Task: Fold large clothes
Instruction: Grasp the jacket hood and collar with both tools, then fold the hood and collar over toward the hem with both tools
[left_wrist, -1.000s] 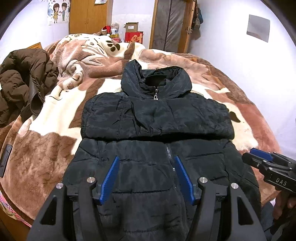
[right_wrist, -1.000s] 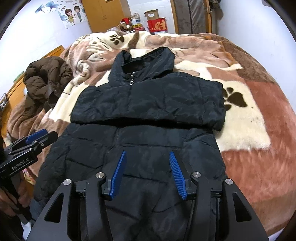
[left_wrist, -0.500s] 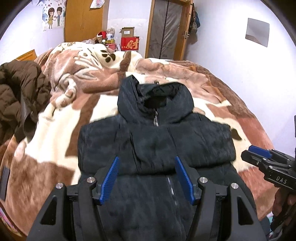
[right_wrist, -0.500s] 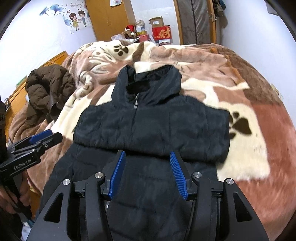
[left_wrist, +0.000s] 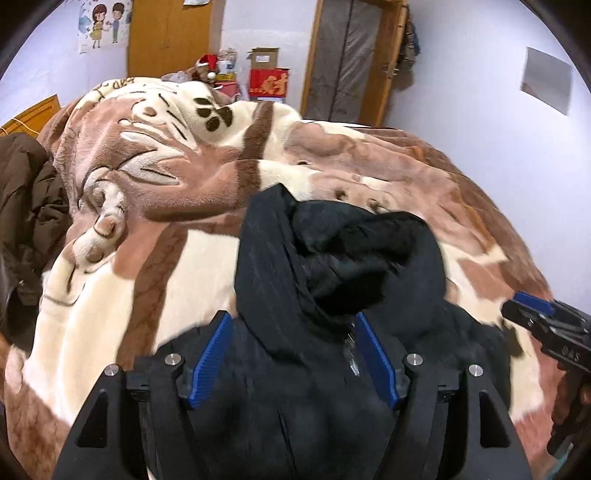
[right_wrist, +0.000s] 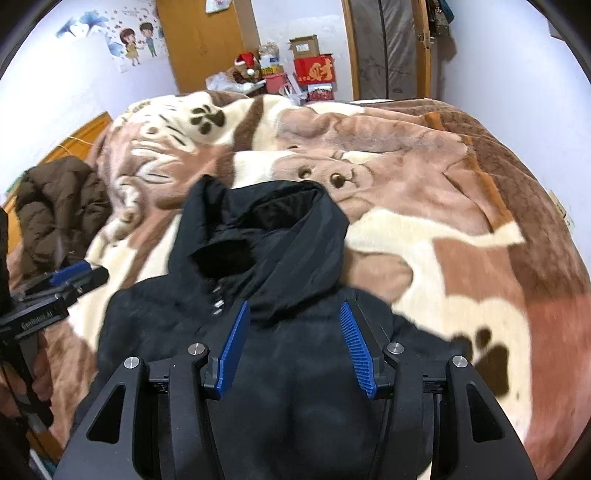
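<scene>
Jacket (left_wrist: 325, 369), black and padded, lies on the bed over a brown-and-cream blanket (left_wrist: 155, 229), collar pointing toward the far wall. A second ago both cameras showed the lower body and hem below the folded-in sleeves; now each view is filled by the collar (right_wrist: 266, 236) and upper chest, so both hands have travelled up the garment from the hem end toward the neck. The left gripper (left_wrist: 291, 354) has its fingers opening, with jacket fabric seen between them but no pad pressing on it. The right gripper (right_wrist: 291, 343) stands apart over the chest panel, gripping nothing. Judged from this, the sleeves are already folded across and the hem-to-collar fold is not yet made. A brown coat (right_wrist: 59, 206) lies apart at the left edge of the bed.
</scene>
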